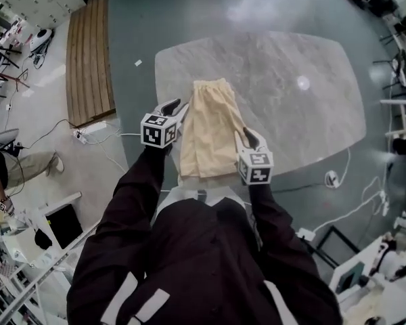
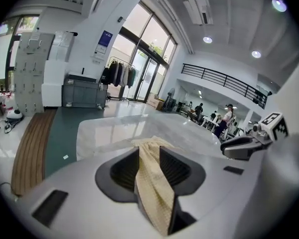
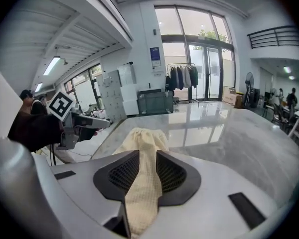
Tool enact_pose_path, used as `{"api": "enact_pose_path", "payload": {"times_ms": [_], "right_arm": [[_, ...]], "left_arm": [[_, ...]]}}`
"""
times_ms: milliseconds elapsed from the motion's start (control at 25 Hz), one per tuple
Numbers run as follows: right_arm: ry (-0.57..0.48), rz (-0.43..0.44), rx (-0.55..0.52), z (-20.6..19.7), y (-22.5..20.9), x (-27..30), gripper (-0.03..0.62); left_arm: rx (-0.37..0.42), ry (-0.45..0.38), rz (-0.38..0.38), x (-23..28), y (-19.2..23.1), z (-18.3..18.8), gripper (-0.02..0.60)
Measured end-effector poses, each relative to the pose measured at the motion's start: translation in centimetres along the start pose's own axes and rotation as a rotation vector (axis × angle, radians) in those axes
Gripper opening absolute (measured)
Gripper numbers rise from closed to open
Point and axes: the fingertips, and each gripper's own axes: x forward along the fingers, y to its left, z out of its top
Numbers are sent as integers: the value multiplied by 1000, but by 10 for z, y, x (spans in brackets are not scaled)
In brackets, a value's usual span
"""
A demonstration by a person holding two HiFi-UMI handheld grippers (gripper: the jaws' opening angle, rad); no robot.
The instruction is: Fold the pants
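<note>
Folding next probably means pinching both hem corners evenly and carrying them to the waistband with the edges matched. The pants lie flat lengthwise on the surface. Left gripper and right gripper both have fingers wide apart, with fabric showing between them and nothing pinched.

Pale marble table on dark floor; slatted wooden platform nearby; clothes rack before glass doors.
</note>
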Motion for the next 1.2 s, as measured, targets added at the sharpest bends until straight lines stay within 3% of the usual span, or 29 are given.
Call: {"api": "enact_pose_path", "payload": {"times_ms": [320, 760, 1200], "right_arm": [[51, 159, 7, 44, -23, 75, 112], [155, 228, 67, 63, -49, 168, 114], [275, 328, 12, 49, -40, 211, 114]], "left_arm": [[-102, 27, 67, 21, 9, 0, 118], [-222, 109, 78, 76, 37, 1, 123], [-228, 199, 37, 114, 42, -11, 123]]}}
